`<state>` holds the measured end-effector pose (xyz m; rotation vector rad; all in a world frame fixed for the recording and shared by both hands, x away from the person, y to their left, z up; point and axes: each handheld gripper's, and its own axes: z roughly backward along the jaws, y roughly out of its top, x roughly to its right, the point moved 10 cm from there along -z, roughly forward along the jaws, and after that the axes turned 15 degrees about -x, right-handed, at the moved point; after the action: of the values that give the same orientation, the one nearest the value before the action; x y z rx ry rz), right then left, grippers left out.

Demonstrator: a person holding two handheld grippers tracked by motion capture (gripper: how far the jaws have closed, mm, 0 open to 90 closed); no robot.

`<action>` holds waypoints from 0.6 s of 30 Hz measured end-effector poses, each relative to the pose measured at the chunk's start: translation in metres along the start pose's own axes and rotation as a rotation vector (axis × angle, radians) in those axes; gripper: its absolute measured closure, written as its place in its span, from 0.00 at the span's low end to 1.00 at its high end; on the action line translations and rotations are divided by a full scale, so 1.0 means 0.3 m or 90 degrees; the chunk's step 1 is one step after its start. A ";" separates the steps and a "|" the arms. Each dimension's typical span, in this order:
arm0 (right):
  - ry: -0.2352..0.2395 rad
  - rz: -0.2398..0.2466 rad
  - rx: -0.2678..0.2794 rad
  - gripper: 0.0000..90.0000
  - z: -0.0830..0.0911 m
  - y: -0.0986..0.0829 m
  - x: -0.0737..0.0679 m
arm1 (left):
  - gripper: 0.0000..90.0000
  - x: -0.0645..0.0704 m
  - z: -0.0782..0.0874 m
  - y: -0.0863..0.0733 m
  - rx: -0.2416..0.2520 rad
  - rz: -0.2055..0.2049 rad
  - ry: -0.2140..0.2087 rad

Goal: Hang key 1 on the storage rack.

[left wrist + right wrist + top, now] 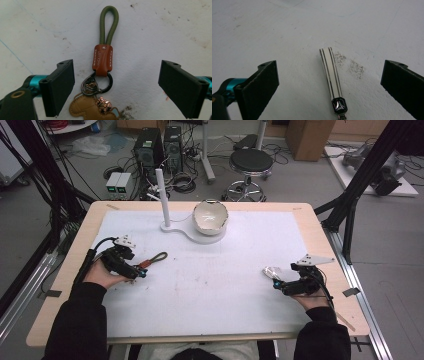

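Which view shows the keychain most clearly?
The left gripper view: the keychain lies between the open jaws, with its green cord loop, brown leather tab, ring and charm all distinct. In the high view it is a small shape before the left gripper.

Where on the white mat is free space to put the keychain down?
The widest bare patch lies mid-mat, between the keychain on the left and the striped clip on the right, below the bowl. The far middle is crowded by the bowl's stand and white post.
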<state>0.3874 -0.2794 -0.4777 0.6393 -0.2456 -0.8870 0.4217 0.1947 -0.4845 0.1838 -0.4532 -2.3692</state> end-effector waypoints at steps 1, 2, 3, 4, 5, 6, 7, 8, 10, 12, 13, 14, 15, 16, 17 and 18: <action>0.000 -0.003 -0.003 0.01 0.001 -0.002 0.001 | 0.17 0.004 -0.004 0.005 -0.007 -0.006 0.006; 0.000 -0.005 -0.003 0.01 0.001 -0.002 0.002 | 0.18 0.008 -0.007 0.011 -0.010 -0.011 0.002; -0.001 -0.003 -0.004 0.01 0.000 -0.003 0.003 | 0.19 0.011 -0.011 0.019 -0.011 -0.011 -0.001; -0.001 -0.004 -0.006 0.01 -0.001 -0.004 0.001 | 0.20 0.013 -0.013 0.025 -0.013 -0.012 -0.003; -0.001 -0.004 -0.006 0.01 -0.001 -0.004 0.001 | 0.20 0.012 -0.017 0.032 -0.015 -0.013 -0.003; -0.001 -0.003 -0.008 0.01 -0.001 -0.005 0.000 | 0.22 0.011 -0.022 0.036 -0.018 -0.012 -0.003; 0.000 -0.006 -0.009 0.01 -0.001 -0.007 -0.001 | 0.23 0.011 -0.026 0.039 -0.021 -0.011 -0.003; -0.003 -0.003 -0.007 0.01 0.000 -0.006 0.002 | 0.24 0.011 -0.031 0.042 -0.021 -0.011 -0.006; -0.003 -0.006 -0.007 0.01 0.003 -0.009 0.004 | 0.27 0.012 -0.041 0.043 -0.024 -0.010 -0.012; -0.005 -0.006 -0.005 0.01 0.005 -0.010 0.008 | 0.29 0.009 -0.052 0.042 -0.029 -0.009 -0.013; -0.003 -0.010 -0.006 0.01 0.006 -0.011 0.007 | 0.29 0.010 -0.056 0.041 -0.031 -0.009 -0.017; -0.005 -0.008 -0.004 0.01 0.006 -0.011 0.009 | 0.29 0.011 -0.059 0.043 -0.029 -0.008 -0.019; -0.005 -0.008 -0.004 0.01 0.006 -0.011 0.009 | 0.31 0.012 -0.060 0.044 -0.029 -0.008 -0.022; -0.003 -0.009 -0.006 0.01 0.006 -0.012 0.008 | 0.32 0.012 -0.062 0.045 -0.028 -0.010 -0.022; -0.004 -0.009 -0.006 0.01 0.005 -0.012 0.008 | 0.33 0.011 -0.065 0.045 -0.028 -0.009 -0.020; -0.004 -0.009 -0.006 0.01 0.005 -0.012 0.008 | 0.34 0.011 -0.068 0.044 -0.030 -0.008 -0.021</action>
<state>0.3857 -0.2837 -0.4789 0.6301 -0.2415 -0.9037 0.4327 0.1780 -0.4986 0.1260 -0.4133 -2.3956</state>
